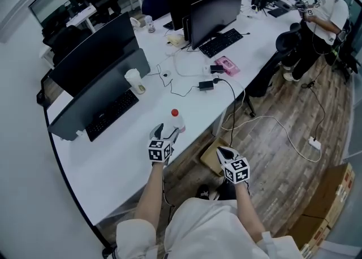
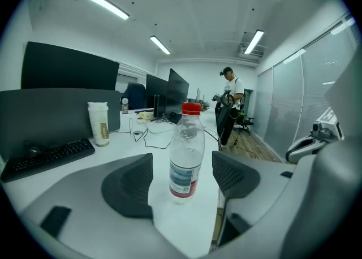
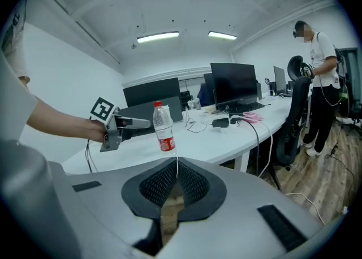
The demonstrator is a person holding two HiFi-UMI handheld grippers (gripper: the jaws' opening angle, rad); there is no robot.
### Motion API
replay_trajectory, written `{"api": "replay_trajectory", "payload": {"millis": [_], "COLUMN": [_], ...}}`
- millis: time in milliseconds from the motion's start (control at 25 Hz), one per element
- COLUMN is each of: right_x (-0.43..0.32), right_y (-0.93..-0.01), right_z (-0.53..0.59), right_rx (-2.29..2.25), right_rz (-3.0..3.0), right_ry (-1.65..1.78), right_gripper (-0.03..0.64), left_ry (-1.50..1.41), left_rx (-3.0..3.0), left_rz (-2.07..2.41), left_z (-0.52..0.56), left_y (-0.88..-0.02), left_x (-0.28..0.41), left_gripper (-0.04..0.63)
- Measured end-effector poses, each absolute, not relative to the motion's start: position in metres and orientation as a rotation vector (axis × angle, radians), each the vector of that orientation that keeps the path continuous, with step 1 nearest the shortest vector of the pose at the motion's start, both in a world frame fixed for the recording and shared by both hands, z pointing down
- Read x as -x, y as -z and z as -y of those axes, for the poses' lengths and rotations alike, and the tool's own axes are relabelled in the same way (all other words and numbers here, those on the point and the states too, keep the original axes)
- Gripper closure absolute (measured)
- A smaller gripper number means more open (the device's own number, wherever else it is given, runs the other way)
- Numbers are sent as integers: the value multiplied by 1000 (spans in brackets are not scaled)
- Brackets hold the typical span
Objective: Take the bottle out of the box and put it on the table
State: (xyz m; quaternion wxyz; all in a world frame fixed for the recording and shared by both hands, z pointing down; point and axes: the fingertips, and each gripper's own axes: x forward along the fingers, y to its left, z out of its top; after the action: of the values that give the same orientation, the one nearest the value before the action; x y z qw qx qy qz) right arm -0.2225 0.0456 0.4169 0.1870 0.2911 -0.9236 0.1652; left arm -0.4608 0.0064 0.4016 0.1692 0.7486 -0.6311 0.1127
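A clear water bottle (image 1: 176, 120) with a red cap and red-and-white label stands upright on the white table (image 1: 119, 156) near its front edge. My left gripper (image 1: 167, 132) is open just behind it. In the left gripper view the bottle (image 2: 186, 151) stands between the spread pads of that gripper (image 2: 181, 176), touching neither. My right gripper (image 1: 222, 151) is off the table edge, above an open cardboard box (image 1: 208, 158) on the floor. It is shut (image 3: 176, 164) with nothing in it, and faces the bottle (image 3: 164, 128) and the left gripper (image 3: 131, 122).
Monitors (image 1: 102, 77) and keyboards (image 1: 111, 113) line the back of the table, with a paper cup (image 1: 134, 81), cables, a power brick (image 1: 206, 85) and a pink item (image 1: 227, 65). A person (image 1: 327, 10) stands far right by an office chair (image 1: 266, 71). More cardboard boxes (image 1: 331, 198) sit lower right.
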Motion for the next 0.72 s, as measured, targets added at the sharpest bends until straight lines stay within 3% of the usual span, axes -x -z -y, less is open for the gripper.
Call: {"api": "replay_trajectory", "payload": {"millis": [720], "right_x": [279], "right_y": [-408], "right_z": [-56], "right_rx": [-836], "right_rz": [2644], "right_ry": [-632], "right_gripper": [577], "left_ry": [-257], "left_rx": [-2095], "left_rz": [1906], "left_z": [-124], "left_y": [-384], "left_x": [426], "left_gripper": [272]}}
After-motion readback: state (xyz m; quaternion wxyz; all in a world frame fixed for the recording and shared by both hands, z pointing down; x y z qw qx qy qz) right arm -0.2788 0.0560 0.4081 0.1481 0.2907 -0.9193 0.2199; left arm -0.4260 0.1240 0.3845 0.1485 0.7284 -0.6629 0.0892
